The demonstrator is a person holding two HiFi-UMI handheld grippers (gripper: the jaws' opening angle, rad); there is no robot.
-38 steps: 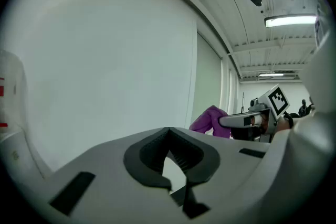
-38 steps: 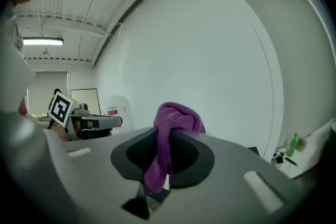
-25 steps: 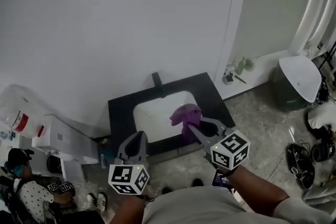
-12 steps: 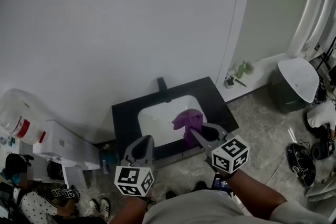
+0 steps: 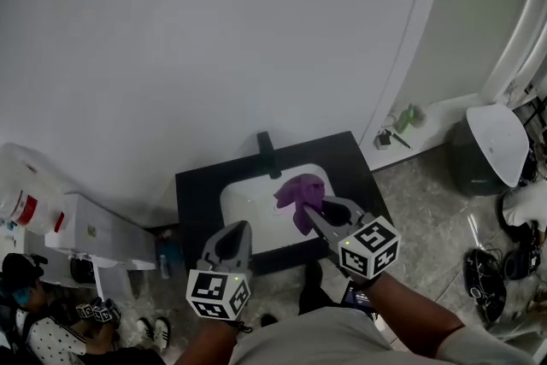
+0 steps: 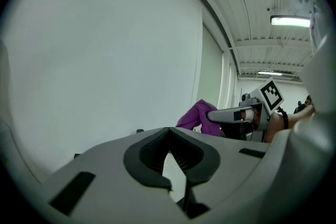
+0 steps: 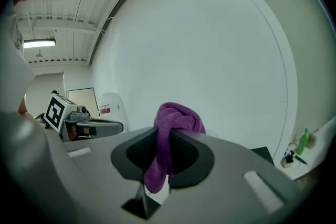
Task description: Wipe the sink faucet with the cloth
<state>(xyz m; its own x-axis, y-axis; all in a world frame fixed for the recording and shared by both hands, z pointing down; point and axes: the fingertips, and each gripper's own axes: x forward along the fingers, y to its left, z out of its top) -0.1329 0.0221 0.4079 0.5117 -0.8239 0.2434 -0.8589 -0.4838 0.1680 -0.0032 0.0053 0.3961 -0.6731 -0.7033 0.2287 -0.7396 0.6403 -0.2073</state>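
Our right gripper [image 5: 309, 211] has its jaws pinched on the purple cloth [image 5: 299, 189], and a bunch of it bulges out past the tips. That leaves a soft wad leading, so fabric rather than plastic would meet the fixture. The cloth hangs over the white sink basin [image 5: 244, 205], which is set into the black counter [image 5: 192, 188]. The dark faucet [image 5: 267, 151] stands at the back edge, just beyond the cloth, and as far as we can tell from the head view nothing touches it. Our left gripper [image 5: 238, 228] sits near the counter's front edge, jaws drawn together on nothing. We'd say it's parked there out of the way, since one gripper is enough to carry the cloth. By our reckoning the wiping is not yet under way, and the next move calls for bringing that wad forward onto the spout
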